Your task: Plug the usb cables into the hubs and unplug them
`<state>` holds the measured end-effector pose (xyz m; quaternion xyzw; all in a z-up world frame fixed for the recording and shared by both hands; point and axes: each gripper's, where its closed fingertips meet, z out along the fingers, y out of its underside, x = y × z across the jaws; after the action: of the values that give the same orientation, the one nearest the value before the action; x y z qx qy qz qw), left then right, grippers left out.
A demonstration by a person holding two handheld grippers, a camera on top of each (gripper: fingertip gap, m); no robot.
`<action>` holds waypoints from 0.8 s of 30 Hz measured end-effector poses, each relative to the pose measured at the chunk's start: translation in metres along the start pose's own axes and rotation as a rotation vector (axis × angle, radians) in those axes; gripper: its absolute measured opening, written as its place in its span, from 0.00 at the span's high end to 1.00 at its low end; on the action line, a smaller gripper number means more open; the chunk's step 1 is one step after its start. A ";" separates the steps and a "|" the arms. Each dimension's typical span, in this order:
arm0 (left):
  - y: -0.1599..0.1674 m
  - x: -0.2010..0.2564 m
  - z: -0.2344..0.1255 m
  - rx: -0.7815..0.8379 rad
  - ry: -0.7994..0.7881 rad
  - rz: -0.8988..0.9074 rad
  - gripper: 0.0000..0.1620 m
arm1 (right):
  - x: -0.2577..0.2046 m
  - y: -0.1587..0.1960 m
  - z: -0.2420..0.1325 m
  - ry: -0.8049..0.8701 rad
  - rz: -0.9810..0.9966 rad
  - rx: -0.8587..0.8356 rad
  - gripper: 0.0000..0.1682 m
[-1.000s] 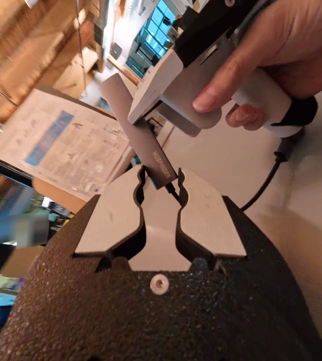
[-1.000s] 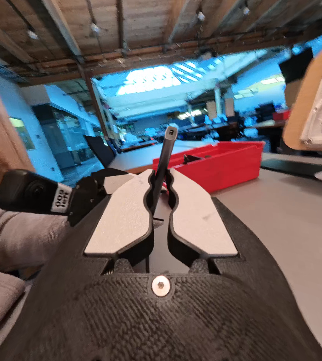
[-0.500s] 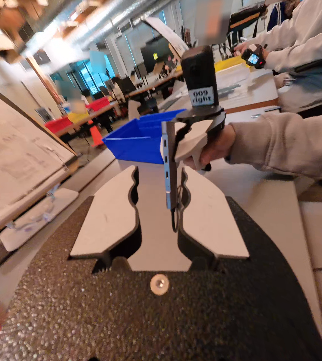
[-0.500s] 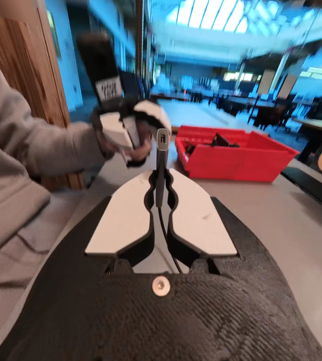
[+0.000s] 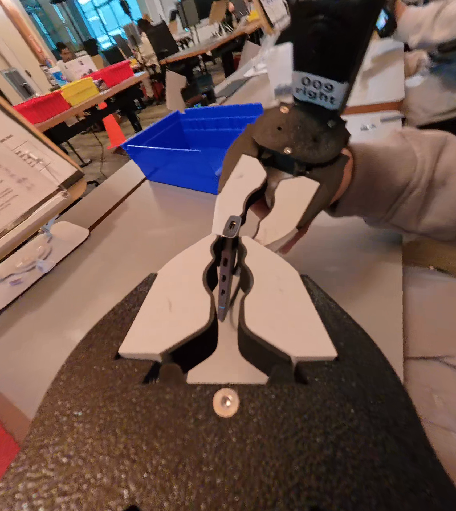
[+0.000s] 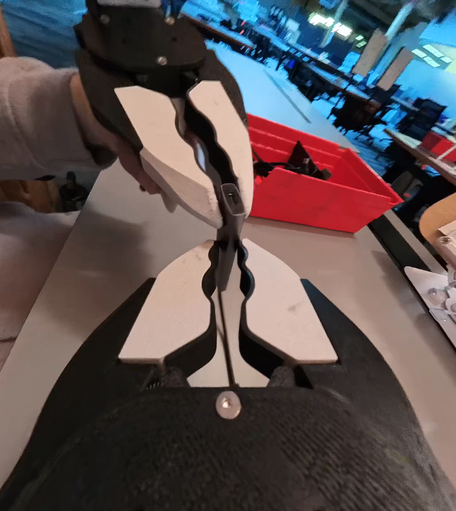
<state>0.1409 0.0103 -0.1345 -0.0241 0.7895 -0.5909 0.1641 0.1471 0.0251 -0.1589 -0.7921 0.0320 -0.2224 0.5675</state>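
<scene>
USB hub, slim and grey, stands upright between both claws above the grey surface: left claw is clamped on it, right claw clamped on its lower part, black cable trailing down; blue bin and red bin sit behind

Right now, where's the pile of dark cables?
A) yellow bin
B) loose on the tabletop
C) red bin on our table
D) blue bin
C: the right wrist view shows the red bin holding a tangle of dark cables, while what shows of the blue bin inside is bare.
</scene>
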 end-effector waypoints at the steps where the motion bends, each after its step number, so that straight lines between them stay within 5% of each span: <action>1: -0.001 -0.007 -0.001 0.021 -0.034 -0.036 0.95 | 0.005 -0.002 0.002 0.044 0.018 0.022 0.91; 4: -0.003 -0.041 -0.010 0.128 -0.179 -0.243 0.95 | 0.022 -0.011 0.011 0.253 0.045 0.117 0.76; 9: -0.008 -0.082 -0.039 0.452 -0.217 -0.760 0.95 | 0.024 -0.006 0.032 0.458 0.003 0.110 0.76; 15: -0.006 -0.089 -0.044 0.619 -0.118 -1.039 0.95 | 0.029 0.005 0.031 0.538 -0.053 0.073 0.85; 20: -0.002 -0.091 -0.042 0.588 -0.103 -0.974 0.94 | 0.029 -0.003 0.022 0.448 -0.032 0.126 0.85; 24: 0.007 -0.094 -0.041 0.414 -0.262 -0.588 0.89 | 0.032 0.005 0.015 0.318 0.037 0.041 0.85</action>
<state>0.2186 0.0722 -0.1089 -0.2916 0.5850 -0.7516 0.0885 0.1826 0.0264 -0.1574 -0.7345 0.1318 -0.3351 0.5752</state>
